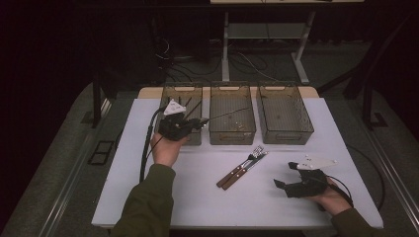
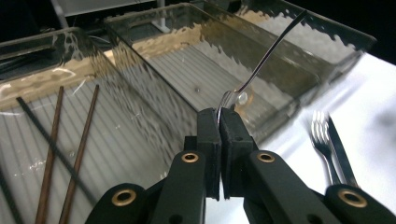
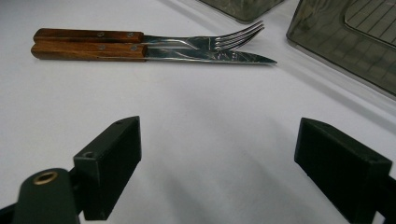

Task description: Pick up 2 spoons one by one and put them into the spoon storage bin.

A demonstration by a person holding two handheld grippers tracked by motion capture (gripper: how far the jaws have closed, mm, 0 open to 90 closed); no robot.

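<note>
Trouble could come if my left gripper (image 2: 219, 116), fingers shut on the spoon (image 2: 261, 60) bowl, lets it slip over the middle bin (image 2: 154, 51) while my right gripper (image 3: 219, 154) waits open.

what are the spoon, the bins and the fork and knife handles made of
Spoon in the left gripper: looks like polished metal, thin and mirror-bright. Bins: likely smoked clear plastic, see-through with rippled walls. Fork and knife handles: apparently brown wood with visible grain and metal rivets; blade and tines shiny steel-like.
</note>
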